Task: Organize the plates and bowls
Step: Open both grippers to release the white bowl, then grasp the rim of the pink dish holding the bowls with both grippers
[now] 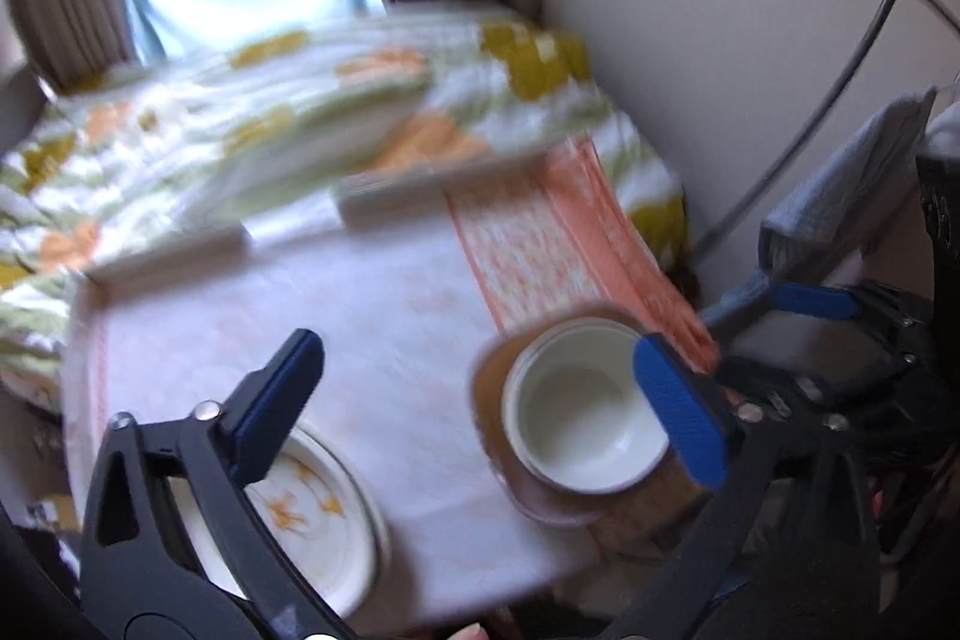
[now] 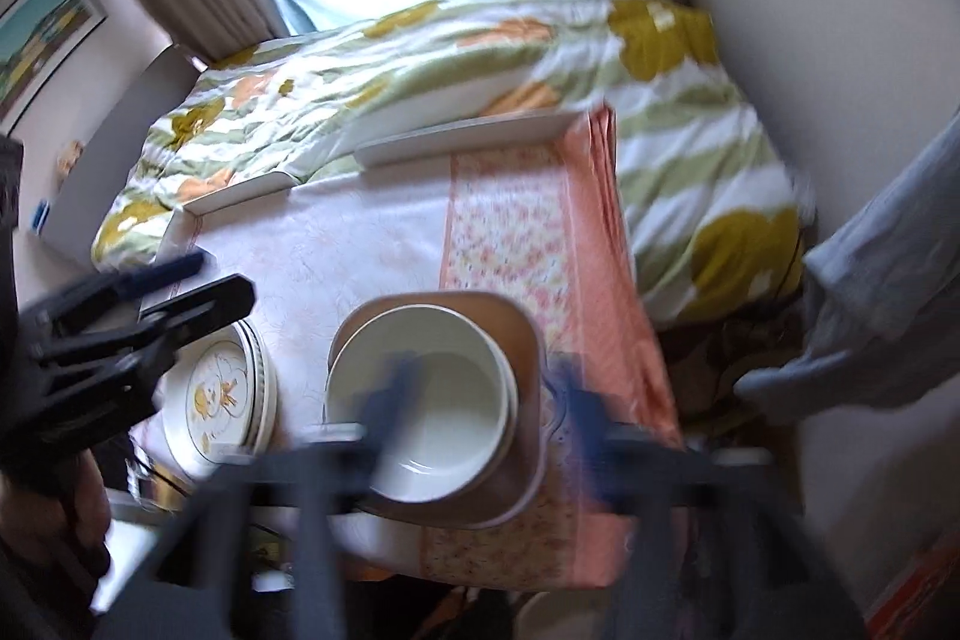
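Left wrist view: left gripper fingers spread wide, holding nothing, above the tabletop. White bowl sits on a brown square plate at the right; floral plate lies lower left.

Right wrist view: right gripper fingers, blurred, apart and empty, over the white bowl. Stacked floral plates lie just left, under the left gripper

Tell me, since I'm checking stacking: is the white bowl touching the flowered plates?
Apart. The right wrist view shows bare tablecloth between the white bowl and the flowered plates.
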The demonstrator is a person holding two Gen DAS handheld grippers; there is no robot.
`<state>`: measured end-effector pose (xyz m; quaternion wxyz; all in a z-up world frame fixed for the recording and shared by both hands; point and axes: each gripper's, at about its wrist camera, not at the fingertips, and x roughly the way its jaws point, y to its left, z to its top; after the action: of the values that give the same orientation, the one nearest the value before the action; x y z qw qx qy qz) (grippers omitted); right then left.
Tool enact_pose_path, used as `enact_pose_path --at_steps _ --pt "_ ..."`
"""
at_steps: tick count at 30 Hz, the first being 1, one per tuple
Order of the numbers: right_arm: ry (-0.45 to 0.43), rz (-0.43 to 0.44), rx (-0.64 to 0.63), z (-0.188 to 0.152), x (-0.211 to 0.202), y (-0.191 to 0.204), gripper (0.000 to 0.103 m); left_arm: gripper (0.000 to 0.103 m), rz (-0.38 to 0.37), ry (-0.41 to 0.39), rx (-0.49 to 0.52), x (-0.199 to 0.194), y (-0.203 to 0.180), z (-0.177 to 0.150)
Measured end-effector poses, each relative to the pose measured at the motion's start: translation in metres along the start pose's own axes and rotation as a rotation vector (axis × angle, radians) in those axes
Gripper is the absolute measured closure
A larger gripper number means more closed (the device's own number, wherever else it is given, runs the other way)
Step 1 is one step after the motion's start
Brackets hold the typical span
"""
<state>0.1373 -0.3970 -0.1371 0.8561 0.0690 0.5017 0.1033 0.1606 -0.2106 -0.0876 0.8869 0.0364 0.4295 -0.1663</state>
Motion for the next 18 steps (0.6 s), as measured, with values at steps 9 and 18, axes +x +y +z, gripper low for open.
enact_pose_path --at_steps 9,18 --pt "0.099 -0.197 -0.196 -0.023 0.003 -0.01 0.0 0.0 0.033 0.185 0.11 0.027 0.01 -0.05" --pt "0.258 -0.202 -0.218 -0.041 0.066 -0.023 0.015 0.009 -0.008 0.354 0.109 0.083 0.001 -0.085"
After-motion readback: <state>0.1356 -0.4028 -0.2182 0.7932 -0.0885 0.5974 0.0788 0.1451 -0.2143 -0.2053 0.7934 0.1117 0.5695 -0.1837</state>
